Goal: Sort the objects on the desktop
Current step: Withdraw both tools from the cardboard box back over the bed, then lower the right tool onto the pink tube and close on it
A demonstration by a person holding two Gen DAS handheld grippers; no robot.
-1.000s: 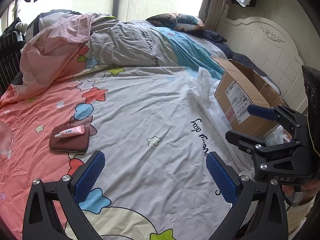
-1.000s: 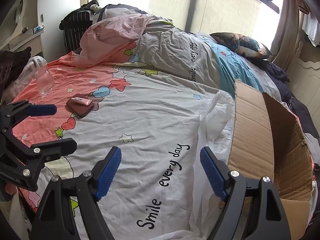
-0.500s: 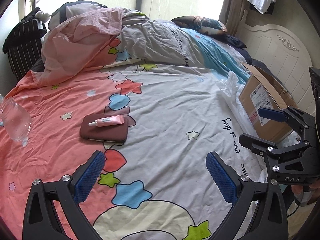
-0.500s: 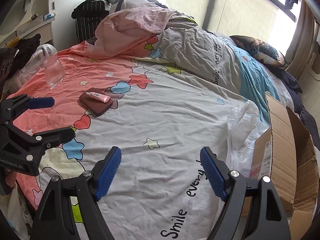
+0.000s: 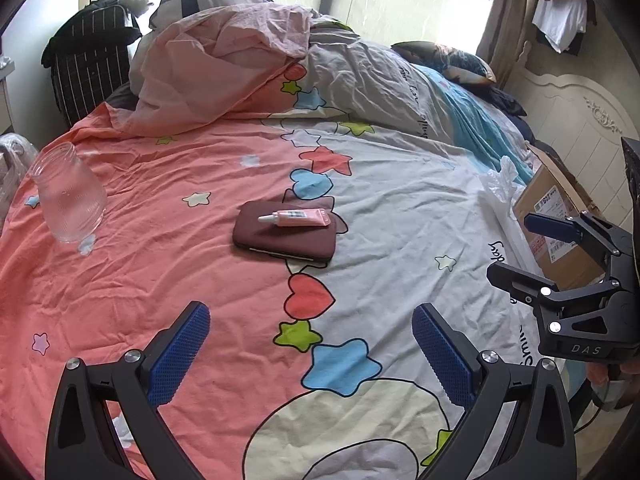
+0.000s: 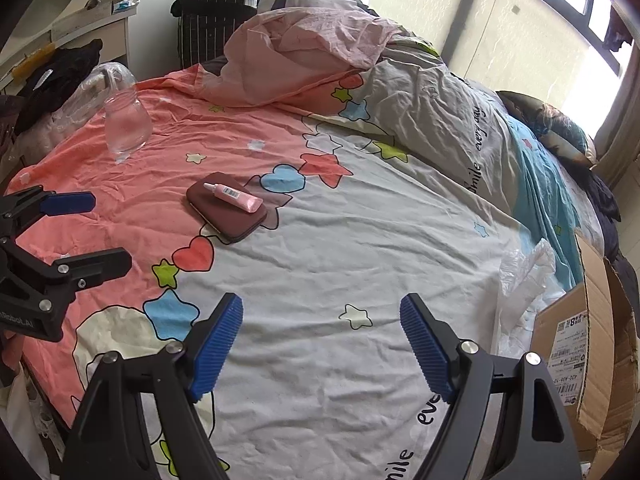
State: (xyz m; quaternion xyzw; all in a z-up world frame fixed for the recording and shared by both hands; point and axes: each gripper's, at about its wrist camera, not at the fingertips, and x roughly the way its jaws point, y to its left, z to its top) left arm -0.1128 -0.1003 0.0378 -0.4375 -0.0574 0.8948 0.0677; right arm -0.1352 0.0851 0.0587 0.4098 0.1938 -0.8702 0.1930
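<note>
Tongs of both hands were held wide apart over the bed [image 5: 400,208], with nothing pinched and nothing touched. The left tongs [image 5: 310,354] hovered low above the printed sheet, their blue pads spread; the right tongs [image 6: 321,354] were spread as widely, and in the left view they were seen at 3 o'clock, in front of the cardboard box [image 5: 560,232].

The task's things lay on the sheet. A pink tube [image 5: 296,217] was resting on top of a dark red case [image 5: 286,236], at about 12 o'clock from the left tongs and at 11 o'clock from the right ones. A clear glass jar [image 5: 68,200] stood alone at 10 o'clock in the left view, well apart from the case. The open box sat at the bed's edge beside a crumpled plastic bag [image 6: 524,280], at 3 o'clock in the right view. What was inside the box could not be seen.

Whether the sorting was at an early or a late stage could not be settled: the tube on the case would fit things gathered into a pile as well as things waiting for the box.

If the tube was to be taken, it was judged best gripped across its body, not at its narrow cap, and lifted straight up so that the case beneath was not dragged over the soft sheet.
</note>
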